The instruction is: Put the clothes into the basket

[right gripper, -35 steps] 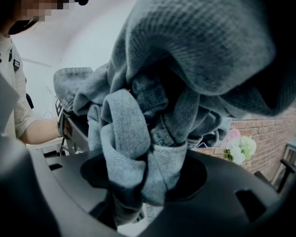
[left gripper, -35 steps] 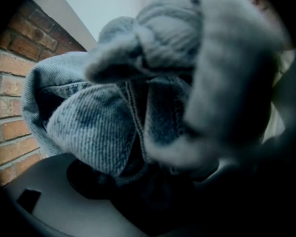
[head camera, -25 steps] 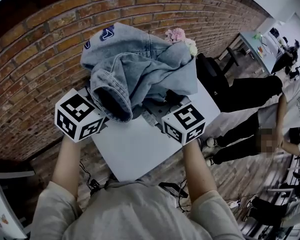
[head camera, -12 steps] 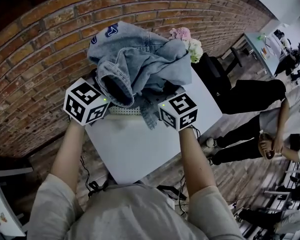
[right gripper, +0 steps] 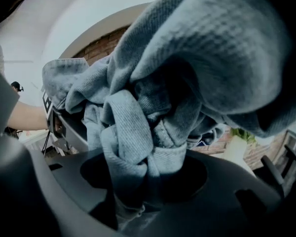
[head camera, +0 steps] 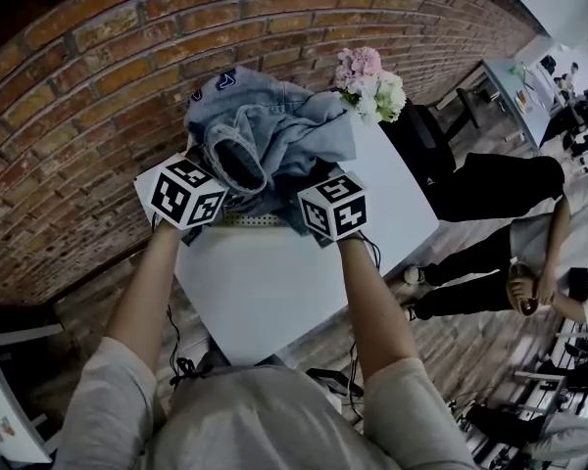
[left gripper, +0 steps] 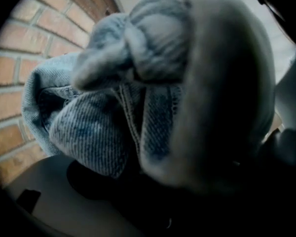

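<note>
Denim jacket [head camera: 274,135] is coming down: a second ago it was up in the air, now it's sinking onto the white perforated basket [head camera: 243,219] at the table's [head camera: 265,282] far edge, by the brick wall. Drop looks close. Left gripper [head camera: 201,190] is pinching a thick denim fold, jaws fairly wide. Right gripper [head camera: 328,200] is clamping a bunched wad, jaws narrower.

dim, flat, bluish light with fisheye bending and black corners in every view; just beyond the fingers of the left gripper [left gripper: 153,191] the denim jacket [left gripper: 89,132] smears into blur above deep shadow, while between the fingers of the right gripper [right gripper: 130,196] its weave stays sharp.
</note>
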`<state>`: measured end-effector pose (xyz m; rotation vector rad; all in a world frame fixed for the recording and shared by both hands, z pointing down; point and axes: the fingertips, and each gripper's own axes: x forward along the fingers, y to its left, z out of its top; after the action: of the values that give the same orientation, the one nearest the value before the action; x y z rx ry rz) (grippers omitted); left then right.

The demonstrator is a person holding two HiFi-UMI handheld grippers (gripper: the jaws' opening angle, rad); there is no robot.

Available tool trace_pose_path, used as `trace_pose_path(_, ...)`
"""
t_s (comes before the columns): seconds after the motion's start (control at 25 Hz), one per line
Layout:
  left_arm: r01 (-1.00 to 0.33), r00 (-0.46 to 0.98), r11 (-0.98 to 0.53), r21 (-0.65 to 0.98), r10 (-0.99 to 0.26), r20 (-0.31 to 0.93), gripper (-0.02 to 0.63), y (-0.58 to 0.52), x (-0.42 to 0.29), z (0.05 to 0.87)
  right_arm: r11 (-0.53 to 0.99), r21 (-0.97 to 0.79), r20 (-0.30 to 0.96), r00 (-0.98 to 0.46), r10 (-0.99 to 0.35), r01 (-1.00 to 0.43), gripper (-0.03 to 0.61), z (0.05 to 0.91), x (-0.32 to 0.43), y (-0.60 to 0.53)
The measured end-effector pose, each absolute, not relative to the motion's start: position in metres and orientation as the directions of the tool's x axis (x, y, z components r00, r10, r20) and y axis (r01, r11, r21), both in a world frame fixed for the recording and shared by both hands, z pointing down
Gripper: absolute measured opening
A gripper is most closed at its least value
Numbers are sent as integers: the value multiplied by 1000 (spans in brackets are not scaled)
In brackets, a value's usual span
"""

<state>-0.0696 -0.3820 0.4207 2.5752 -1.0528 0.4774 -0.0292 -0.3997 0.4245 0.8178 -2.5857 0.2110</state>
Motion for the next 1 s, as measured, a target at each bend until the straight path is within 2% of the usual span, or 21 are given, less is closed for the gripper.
trace_pose_path(0.44, -742, 658, -557, 374, -497, 566, 428, -376, -68, 487, 771, -179, 657, -658, -369, -611, 262, 490, -20, -395)
trace_pose_path(1.0, -816, 571, -415, 402, -475, 670, 472, -382, -81, 524, 671, -228, 756, -562, -335, -706, 279, 528, -5, -398)
